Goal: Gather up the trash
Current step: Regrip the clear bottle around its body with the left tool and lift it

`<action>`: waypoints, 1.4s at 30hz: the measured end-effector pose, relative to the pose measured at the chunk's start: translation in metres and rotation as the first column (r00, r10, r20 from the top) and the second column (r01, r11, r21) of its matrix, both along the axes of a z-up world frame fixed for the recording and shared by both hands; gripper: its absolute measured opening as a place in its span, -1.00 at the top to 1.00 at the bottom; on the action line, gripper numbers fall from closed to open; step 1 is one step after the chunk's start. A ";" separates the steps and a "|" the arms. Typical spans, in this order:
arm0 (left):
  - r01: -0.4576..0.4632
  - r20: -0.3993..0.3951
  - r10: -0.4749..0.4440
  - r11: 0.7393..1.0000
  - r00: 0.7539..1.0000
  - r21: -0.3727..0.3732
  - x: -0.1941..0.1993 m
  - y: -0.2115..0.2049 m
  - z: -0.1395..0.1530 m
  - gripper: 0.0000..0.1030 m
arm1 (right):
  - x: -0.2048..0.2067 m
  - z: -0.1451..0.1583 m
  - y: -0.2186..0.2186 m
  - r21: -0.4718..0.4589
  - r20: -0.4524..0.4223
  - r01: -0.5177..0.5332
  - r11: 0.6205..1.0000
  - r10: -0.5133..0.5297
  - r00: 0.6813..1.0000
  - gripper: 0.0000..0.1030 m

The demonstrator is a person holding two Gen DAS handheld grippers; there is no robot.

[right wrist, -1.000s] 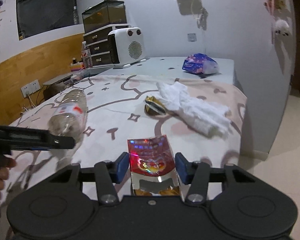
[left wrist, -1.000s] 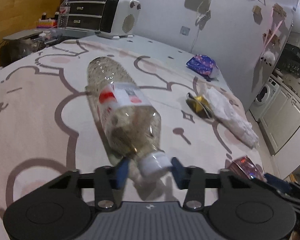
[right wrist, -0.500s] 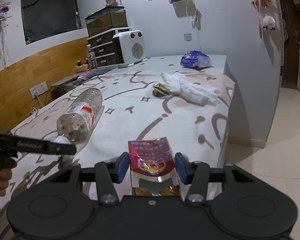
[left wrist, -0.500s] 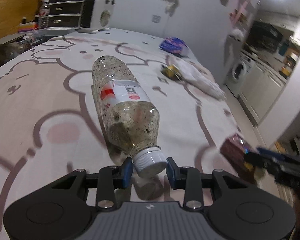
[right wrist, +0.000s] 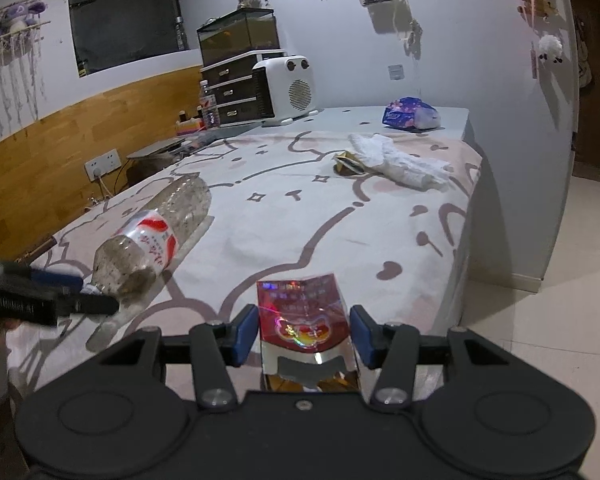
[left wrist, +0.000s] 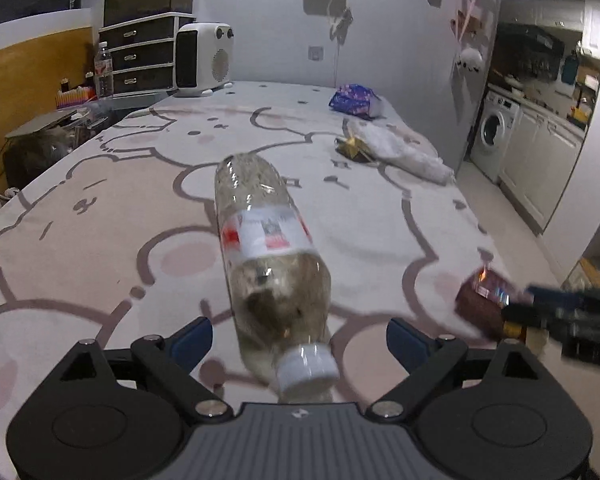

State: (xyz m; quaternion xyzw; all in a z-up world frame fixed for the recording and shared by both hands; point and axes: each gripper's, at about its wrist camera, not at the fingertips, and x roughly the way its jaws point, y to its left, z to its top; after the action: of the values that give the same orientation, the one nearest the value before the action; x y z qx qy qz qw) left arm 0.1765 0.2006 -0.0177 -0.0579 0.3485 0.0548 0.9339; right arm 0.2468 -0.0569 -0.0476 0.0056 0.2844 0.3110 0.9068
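A clear plastic bottle with a red and white label and a white cap lies lengthwise over the pink patterned bed cover, blurred, cap end toward me. My left gripper has its jaws opening wide; the cap sits between them with gaps on both sides, and neither pad touches it. The right wrist view shows the same bottle at the left gripper. My right gripper is shut on a shiny red carton at the bed's near right corner, also seen as the red carton.
Farther along the bed lie a white crumpled cloth, a gold wrapper and a purple packet. A white heater and drawers stand at the head. Tiled floor and a washing machine lie to the right.
The left jaws have spread wide and let go of the bottle's cap. Both grippers have drawn back toward the near end of the bed. The right gripper still holds the red carton.
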 end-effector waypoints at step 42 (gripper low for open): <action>-0.072 0.185 0.070 0.997 0.980 0.005 0.008 -0.045 0.020 -0.19 | -0.007 0.005 -0.021 0.014 0.061 0.044 0.999 -0.045 0.997 0.02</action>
State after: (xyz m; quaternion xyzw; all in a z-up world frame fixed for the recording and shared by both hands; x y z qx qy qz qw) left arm 0.1841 0.1555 0.0026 -0.0697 0.2576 0.0845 0.9600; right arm 0.2396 -0.0777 -0.0428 0.0082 0.2545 0.2924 0.9218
